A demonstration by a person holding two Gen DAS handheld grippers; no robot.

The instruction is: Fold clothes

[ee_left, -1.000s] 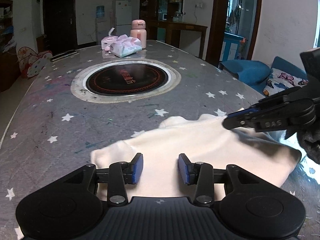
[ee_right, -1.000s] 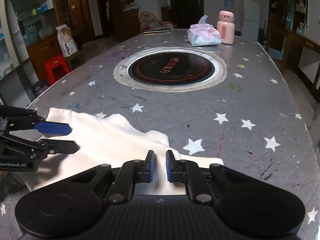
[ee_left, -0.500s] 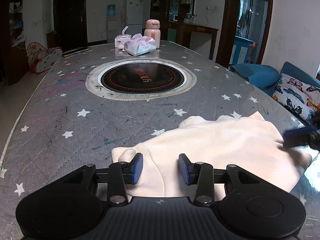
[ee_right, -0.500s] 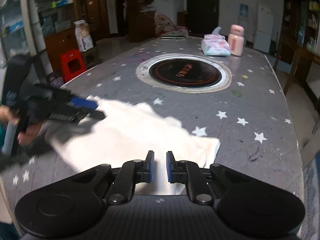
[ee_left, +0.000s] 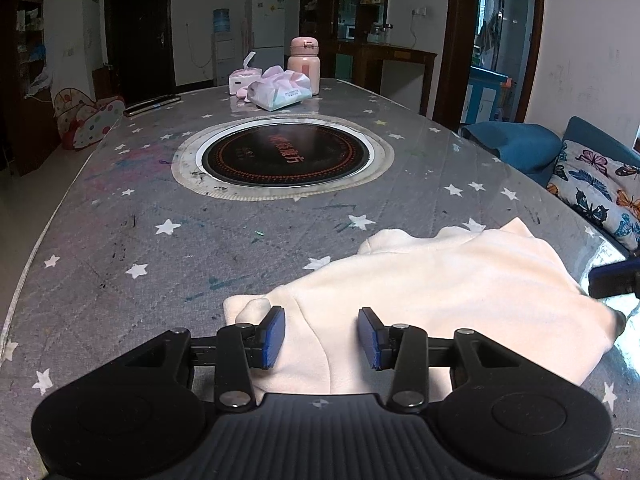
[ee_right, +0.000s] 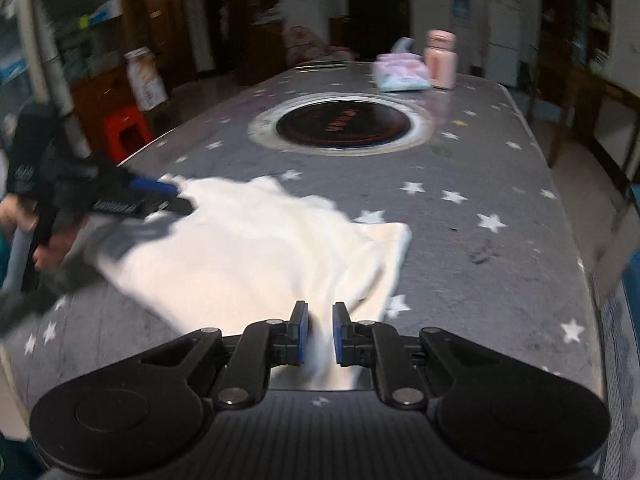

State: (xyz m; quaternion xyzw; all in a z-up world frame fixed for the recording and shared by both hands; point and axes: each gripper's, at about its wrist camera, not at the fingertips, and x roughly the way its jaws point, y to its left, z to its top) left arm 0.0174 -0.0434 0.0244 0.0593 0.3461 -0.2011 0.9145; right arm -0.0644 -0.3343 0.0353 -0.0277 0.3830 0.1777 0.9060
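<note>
Cream garment (ee_left: 432, 300) lies spread, rumpled, at the near end of the star-print counter (ee_left: 160, 216), short of the round black hob (ee_left: 286, 154). My left gripper (ee_left: 322, 338) hangs wide open over its edge, pinching nothing. My right gripper (ee_right: 319, 332) is nearly closed, a fold of cloth pinched between its pads.

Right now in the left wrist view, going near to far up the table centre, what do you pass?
Left gripper with jaws open → cream garment → round black hotplate → tissue pack → pink bottle.
</note>
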